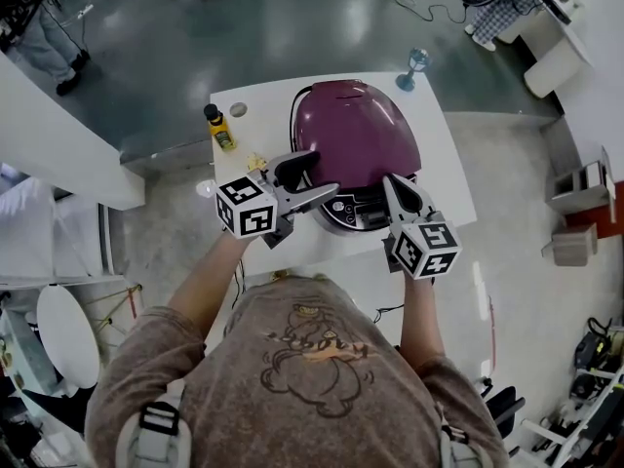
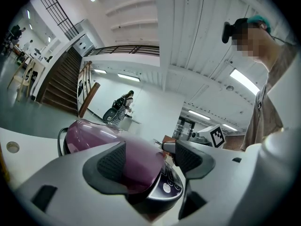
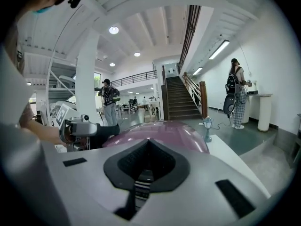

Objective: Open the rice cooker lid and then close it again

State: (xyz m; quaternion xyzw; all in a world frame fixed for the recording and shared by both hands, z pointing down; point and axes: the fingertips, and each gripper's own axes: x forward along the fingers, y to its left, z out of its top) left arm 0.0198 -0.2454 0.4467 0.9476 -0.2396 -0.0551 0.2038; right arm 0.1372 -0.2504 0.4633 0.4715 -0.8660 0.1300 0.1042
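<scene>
A purple rice cooker (image 1: 356,139) stands on the white table (image 1: 263,100) with its lid down and its dark control panel (image 1: 353,213) facing me. My left gripper (image 1: 314,178) hangs open at the cooker's front left, just above the panel, with nothing between its pads. In the left gripper view the cooker's lid (image 2: 94,135) and panel (image 2: 164,185) show through the gap of the left gripper (image 2: 149,159). My right gripper (image 1: 395,185) is shut and empty at the cooker's front right. The right gripper (image 3: 148,163) looks across the purple lid (image 3: 174,133) from just behind it.
A small yellow bottle (image 1: 220,129) stands at the table's left edge, near a round hole (image 1: 238,109) in the tabletop. A blue goblet (image 1: 415,67) sits at the far right corner. People stand in the hall beyond.
</scene>
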